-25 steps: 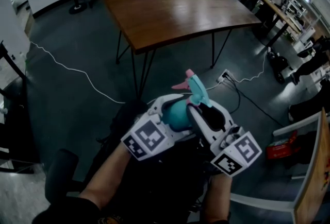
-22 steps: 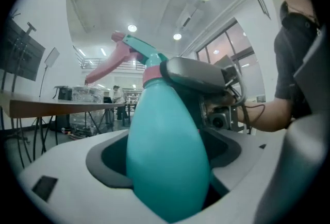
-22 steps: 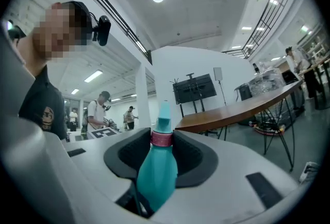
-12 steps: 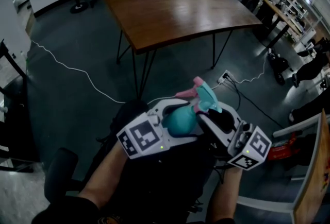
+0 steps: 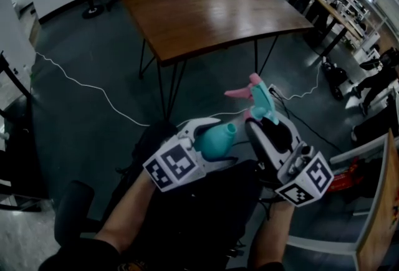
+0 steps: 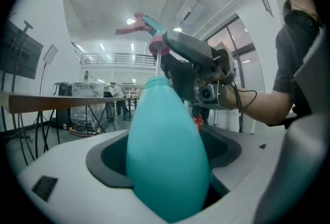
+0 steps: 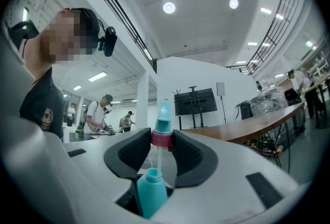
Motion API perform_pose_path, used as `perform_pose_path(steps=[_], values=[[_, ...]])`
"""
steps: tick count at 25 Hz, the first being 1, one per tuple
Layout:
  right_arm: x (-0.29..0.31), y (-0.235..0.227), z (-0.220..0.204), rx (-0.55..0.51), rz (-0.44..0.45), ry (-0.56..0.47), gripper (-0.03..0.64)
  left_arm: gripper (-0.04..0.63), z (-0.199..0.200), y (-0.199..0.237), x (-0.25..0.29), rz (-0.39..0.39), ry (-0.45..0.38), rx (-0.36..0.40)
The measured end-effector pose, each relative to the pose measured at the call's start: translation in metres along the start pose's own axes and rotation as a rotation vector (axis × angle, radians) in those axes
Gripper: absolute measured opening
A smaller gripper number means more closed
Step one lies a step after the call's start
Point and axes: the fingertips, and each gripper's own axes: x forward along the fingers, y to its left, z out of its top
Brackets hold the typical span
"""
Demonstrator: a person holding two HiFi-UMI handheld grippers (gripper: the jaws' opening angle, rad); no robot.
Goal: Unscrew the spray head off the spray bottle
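**Spray head comes free of the bottle**

A second ago the spray head [image 5: 259,96] sat down on the spray bottle [image 5: 211,144], and half a second ago it was still seated. Now the two are apart. The head stands up and to the right of the bottle's open neck [image 5: 230,129], with a gap between them in the head view.

The right gripper [image 5: 265,123] has its fingers clamped on the pink collar [image 7: 161,139] at the base of the head. In the right gripper view the thin tube [image 7: 153,158] hangs from that collar down into the neck, so its lower end is still inside the bottle.

The left gripper [image 5: 219,141] has its fingers closed around the teal body of the bottle. The left gripper view shows the body filling the space between them. Both things are held in the air in front of the person, above the floor [image 5: 81,114].

For the task, this reads as the thread being fully undone: the collar no longer touches the neck, so no more turning is needed. What seems left is to draw the head further away until the tube clears the neck. The tube is thin and may drag on the rim if the head is pulled off at a slant, so a pull along the line of the neck looks safest.
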Motion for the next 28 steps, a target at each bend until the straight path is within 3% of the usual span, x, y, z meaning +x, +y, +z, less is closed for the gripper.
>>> perform_pose_path(steps=[8,18,28], values=[[0.003,0.01,0.018,-0.093,-0.069,-0.054,0.138,0.413,-0.024,0.015,-0.01,0.096,0.03,0.003],[-0.009,0.007,0.078,-0.15,-0.096,-0.152,0.138,0.413,-0.008,0.034,-0.005,0.189,0.059,0.003],[-0.021,-0.019,0.055,-0.156,-0.257,-0.166,0.138,0.413,0.019,0.054,-0.013,0.256,0.014,0.027]])
